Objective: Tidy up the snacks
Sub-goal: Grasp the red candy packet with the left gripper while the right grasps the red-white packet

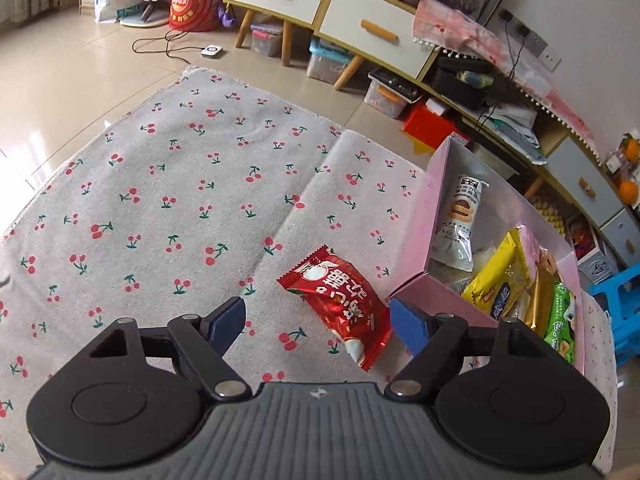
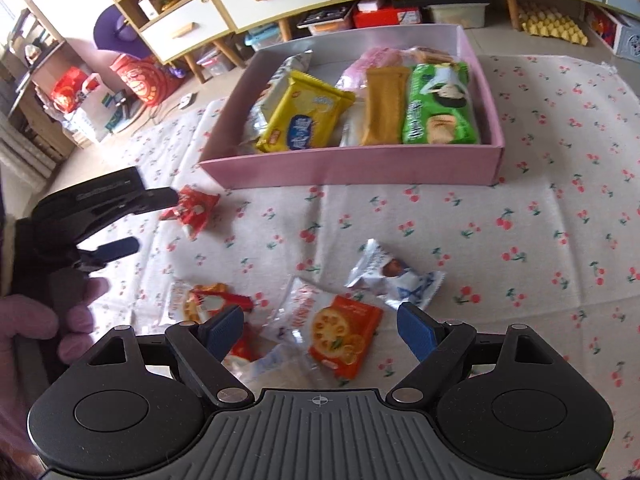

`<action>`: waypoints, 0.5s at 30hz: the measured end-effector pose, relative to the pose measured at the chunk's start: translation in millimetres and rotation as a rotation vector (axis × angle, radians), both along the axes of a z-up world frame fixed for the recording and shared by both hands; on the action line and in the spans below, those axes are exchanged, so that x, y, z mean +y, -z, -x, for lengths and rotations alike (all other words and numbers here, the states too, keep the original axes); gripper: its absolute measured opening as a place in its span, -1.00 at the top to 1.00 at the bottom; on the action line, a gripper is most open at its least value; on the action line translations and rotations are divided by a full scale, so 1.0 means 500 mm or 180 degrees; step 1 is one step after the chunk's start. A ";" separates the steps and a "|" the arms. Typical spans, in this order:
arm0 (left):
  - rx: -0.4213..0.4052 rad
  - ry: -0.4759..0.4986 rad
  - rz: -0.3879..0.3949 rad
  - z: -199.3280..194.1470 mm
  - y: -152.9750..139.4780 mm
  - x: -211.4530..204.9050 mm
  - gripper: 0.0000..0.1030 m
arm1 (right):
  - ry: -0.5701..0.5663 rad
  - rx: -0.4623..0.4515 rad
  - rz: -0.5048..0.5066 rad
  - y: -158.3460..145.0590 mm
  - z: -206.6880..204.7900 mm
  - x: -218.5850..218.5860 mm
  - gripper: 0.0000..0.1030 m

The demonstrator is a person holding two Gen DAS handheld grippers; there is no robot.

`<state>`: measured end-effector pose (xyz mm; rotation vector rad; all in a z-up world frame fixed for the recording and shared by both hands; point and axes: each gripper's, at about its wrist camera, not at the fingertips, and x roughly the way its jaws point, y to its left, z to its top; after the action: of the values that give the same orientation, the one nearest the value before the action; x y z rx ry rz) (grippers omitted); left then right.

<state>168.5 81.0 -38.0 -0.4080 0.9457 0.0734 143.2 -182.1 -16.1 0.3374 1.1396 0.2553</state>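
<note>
Orange snack packet [image 2: 346, 334] before the right tool [image 2: 320, 330] escapes the left view.

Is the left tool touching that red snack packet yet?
Apart. The left wrist view shows cloth between each blue pad of the left tool and the red packet.

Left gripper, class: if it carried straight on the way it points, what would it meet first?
Most likely the red snack packet lying on the cherry-print cloth, between and just ahead of the open jaws of the left gripper. Depth is uncertain.
</note>
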 end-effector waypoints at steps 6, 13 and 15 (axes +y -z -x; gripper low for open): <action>0.0118 -0.0138 0.0165 -0.014 0.023 -0.011 -0.26 | -0.0108 0.0022 -0.0351 0.010 0.001 0.046 -0.63; 0.0099 -0.0145 0.0074 -0.017 0.026 -0.017 0.13 | -0.0199 0.0012 -0.0433 0.028 -0.004 0.082 -0.03; 0.0097 -0.0088 0.0071 -0.017 0.026 -0.016 0.30 | -0.0236 0.0034 -0.0396 0.035 -0.005 0.089 0.21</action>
<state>177.0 73.1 -51.1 -0.4417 0.9718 0.0947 145.5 -137.4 -33.4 0.4073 1.1507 0.3912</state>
